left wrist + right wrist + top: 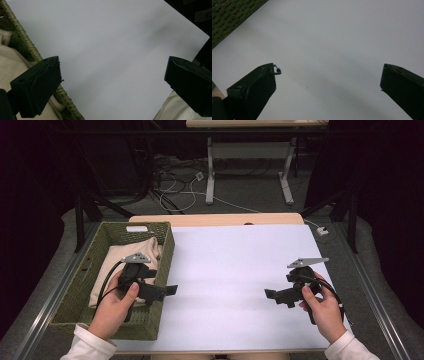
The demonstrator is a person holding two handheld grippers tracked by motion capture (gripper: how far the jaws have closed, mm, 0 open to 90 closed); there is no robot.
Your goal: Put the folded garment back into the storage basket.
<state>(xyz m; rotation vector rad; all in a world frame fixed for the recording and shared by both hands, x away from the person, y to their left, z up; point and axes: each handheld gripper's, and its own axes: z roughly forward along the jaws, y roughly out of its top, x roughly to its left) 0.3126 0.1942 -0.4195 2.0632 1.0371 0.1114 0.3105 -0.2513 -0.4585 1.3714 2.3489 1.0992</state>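
The woven basket [95,260] is an olive-green rectangular one with thick braided walls and a handle slot cut in its far wall. It stands upright at the left edge of the white desk, its long sides running away from the person. Inside lies a cream cloth [117,265], loosely folded and crumpled, covering most of the floor and bunched higher toward the far right corner. In the left gripper view the braided rim [27,42] runs diagonally with the cloth [12,65] piled against its inner side, just below the top. In the right gripper view a corner of the basket's weave [232,17] shows at upper left.
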